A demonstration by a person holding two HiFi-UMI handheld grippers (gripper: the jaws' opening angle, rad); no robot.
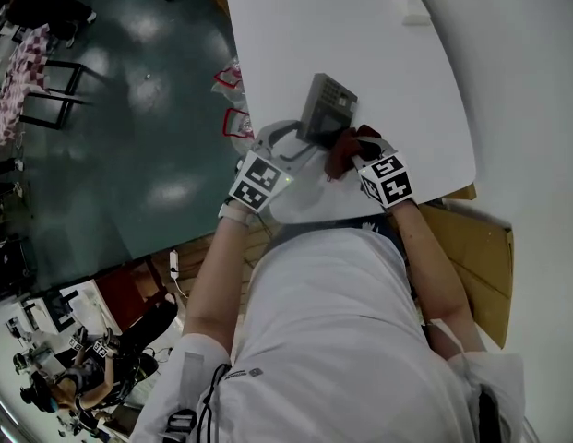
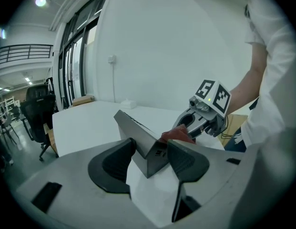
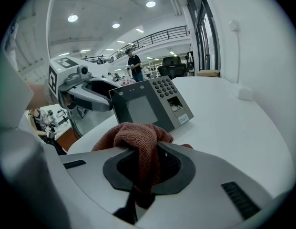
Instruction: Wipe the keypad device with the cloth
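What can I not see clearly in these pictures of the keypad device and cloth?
Left gripper view: the grey keypad device shows only its back; keys and screen face away.
Right gripper view: the reddish-brown terry cloth hides part of the device's lower edge, so contact is unclear; print on its label is too small.
Head view: the small white object on the white table is too small to identify.

No readable text anywhere; white label (image 3: 184,119) on keypad device (image 3: 143,109) illegibly small.
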